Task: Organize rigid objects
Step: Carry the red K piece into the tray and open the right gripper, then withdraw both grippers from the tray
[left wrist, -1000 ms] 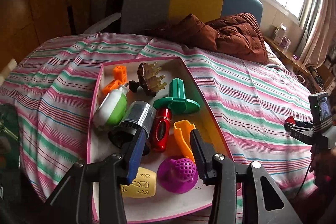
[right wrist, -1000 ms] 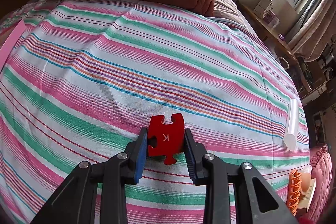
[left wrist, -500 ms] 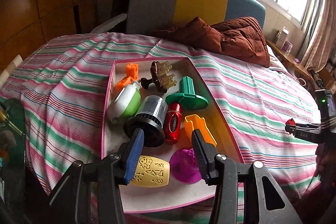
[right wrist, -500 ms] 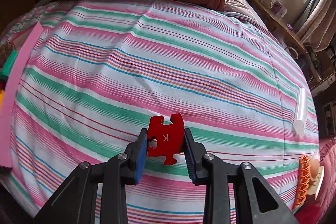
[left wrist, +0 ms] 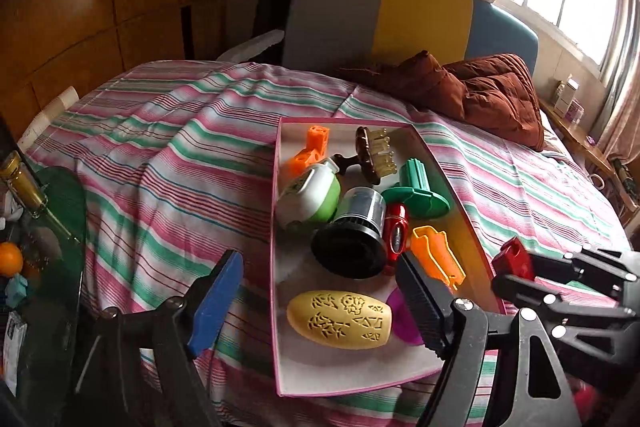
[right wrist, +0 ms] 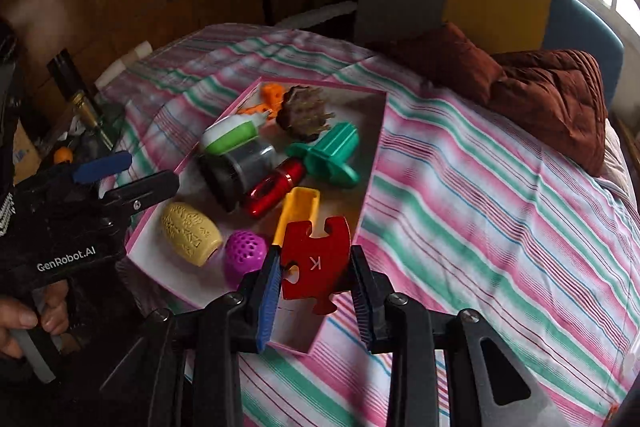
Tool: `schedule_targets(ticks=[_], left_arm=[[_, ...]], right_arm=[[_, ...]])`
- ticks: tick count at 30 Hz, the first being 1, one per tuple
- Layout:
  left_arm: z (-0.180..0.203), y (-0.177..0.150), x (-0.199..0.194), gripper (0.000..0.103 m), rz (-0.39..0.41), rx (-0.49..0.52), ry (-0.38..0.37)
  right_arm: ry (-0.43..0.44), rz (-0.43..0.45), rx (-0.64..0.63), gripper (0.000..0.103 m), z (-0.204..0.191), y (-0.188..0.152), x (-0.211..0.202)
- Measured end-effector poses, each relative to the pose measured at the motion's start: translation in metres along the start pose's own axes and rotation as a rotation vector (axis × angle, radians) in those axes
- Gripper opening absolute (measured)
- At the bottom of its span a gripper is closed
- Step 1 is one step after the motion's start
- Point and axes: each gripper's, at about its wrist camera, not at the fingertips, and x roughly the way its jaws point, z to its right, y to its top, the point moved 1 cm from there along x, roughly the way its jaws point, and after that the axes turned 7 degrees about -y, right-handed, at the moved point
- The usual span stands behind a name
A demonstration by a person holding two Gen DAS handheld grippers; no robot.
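A pink-rimmed white box [left wrist: 276, 227] [right wrist: 372, 163] lies on the striped bed. It holds several toys: a yellow egg [left wrist: 340, 319] [right wrist: 190, 233], a purple ball [right wrist: 245, 255], a red cylinder [left wrist: 395, 233], a green piece [left wrist: 418, 193], a black-and-clear cup [left wrist: 352, 231] and an orange mould [left wrist: 438, 253]. My right gripper [right wrist: 315, 277] is shut on a red puzzle piece [right wrist: 314, 263] marked K, held above the box's near right corner; it shows in the left wrist view [left wrist: 514, 261]. My left gripper [left wrist: 316, 297] is open and empty, above the box's near left edge.
A brown quilt [left wrist: 480, 95] [right wrist: 552, 95] lies at the head of the bed by a grey, yellow and blue headboard [left wrist: 400, 15]. A glass side table [left wrist: 44, 227] with a bottle and an orange stands left of the bed.
My right gripper has swung left with the red puzzle piece, from over bare bedding to over the box's corner. My left gripper has shifted left and back and opened wider.
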Motion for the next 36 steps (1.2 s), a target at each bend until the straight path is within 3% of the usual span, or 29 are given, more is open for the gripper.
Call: schedule_targets(ticks=[6,8,12,16,20,27,29,32,36], left_arm=[[-0.009,-0.003,-0.004,0.095,0.001,-0.027,0.009],[-0.01,-0.004,-0.005,0.103,0.002,-0.034,0.018],[-0.011,-0.004,-0.009,0.103,0.016,-0.042,0.038],[-0.006,-0.005,-0.013,0.103,0.018,-0.034,0.08],[-0.007,-0.006,-0.018,0.103,0.026,-0.061,0.077],[-0.001,-0.01,-0.032,0.103,0.066,-0.022,0.117],[-0.002,-0.013,-0.036,0.103,0.089,-0.008,0.142],[-0.008,-0.017,-0.04,0.101,0.095,-0.039,0.107],[-0.008,-0.022,-0.04,0.1,0.091,-0.027,0.123]], right_arm=[[-0.025,-0.09,-0.056,0.033,-0.03,-0.009,0.033],[-0.035,-0.094,-0.052,0.04,-0.031,-0.011,0.038],[-0.04,-0.031,0.012,0.046,-0.028,-0.011,0.03],[-0.098,0.067,0.133,0.061,-0.021,-0.007,0.013],[-0.165,0.115,0.222,0.062,-0.017,-0.004,0.0],[-0.243,0.141,0.297,0.062,-0.011,-0.005,-0.011],[-0.249,0.144,0.296,0.062,-0.01,-0.006,-0.015],[-0.252,0.144,0.297,0.062,-0.013,-0.006,-0.015],[-0.248,0.144,0.304,0.062,-0.019,-0.006,-0.012]])
